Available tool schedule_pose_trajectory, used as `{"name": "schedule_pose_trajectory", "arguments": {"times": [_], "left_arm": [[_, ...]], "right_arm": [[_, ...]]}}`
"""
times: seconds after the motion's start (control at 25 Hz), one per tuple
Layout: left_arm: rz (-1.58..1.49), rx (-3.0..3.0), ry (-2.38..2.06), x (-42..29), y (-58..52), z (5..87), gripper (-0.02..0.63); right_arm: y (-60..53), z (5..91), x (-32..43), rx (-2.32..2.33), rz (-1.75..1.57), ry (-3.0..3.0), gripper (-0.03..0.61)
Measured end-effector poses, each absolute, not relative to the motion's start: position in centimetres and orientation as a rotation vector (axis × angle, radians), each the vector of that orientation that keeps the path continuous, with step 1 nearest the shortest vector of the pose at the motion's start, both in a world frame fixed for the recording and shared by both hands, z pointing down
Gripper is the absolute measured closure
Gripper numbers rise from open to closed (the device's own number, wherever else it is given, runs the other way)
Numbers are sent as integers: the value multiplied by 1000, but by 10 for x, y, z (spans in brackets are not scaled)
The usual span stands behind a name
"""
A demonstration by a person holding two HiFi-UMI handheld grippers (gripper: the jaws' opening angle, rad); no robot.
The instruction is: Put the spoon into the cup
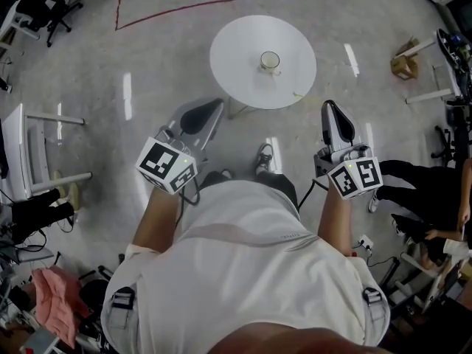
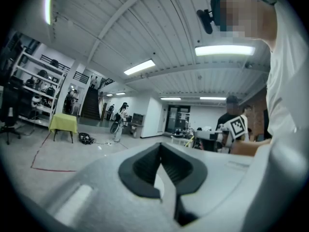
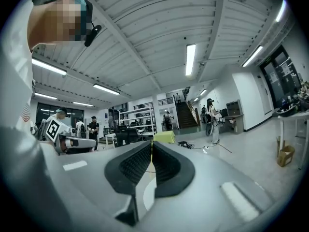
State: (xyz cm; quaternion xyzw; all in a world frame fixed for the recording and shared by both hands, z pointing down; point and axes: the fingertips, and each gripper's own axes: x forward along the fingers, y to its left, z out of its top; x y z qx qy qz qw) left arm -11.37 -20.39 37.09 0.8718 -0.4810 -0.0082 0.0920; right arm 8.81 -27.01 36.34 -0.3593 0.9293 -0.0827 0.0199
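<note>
The left gripper (image 1: 214,106) and right gripper (image 1: 330,107) are closed and empty; just ahead-left of the right one lies perhaps the spoon (image 1: 298,94), seemingly light, stiff, slippery, best pinched mid-handle.

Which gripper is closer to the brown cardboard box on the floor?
Right. The right gripper is down-left of the brown cardboard box; the left gripper is much farther left.

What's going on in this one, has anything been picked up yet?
Nothing is held yet. A person stands before a round white table with a gripper in each hand. The left gripper and right gripper both point toward the table, jaws together and empty. The cup sits near the table's middle. A small pale thing lies at the near edge, too small to identify.
</note>
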Motion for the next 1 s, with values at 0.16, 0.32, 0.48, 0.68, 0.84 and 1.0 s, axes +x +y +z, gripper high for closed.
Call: {"name": "schedule_pose_trajectory", "arguments": {"times": [0.16,0.32,0.48,0.68,0.84,1.0], "left_arm": [[7,2570,-1485,-99,-255,372,612],[6,2524,-1548,-81,-309,374,612],[6,2458,-1600,-64,-348,383,612],[1,2371,-1627,-77,-368,406,612],[6,2360,-1635,-97,-389,411,612],[13,2351,-1620,-128,-398,417,612]], "right_arm": [[-328,371,97,-1048,-271,2910,566],[-393,378,114,-984,-297,2932,566],[-445,398,123,-902,-356,2991,566],[-473,423,95,-842,-398,3070,566],[-495,443,67,-860,-410,3139,566],[-515,479,26,-914,-400,3226,566]]}}
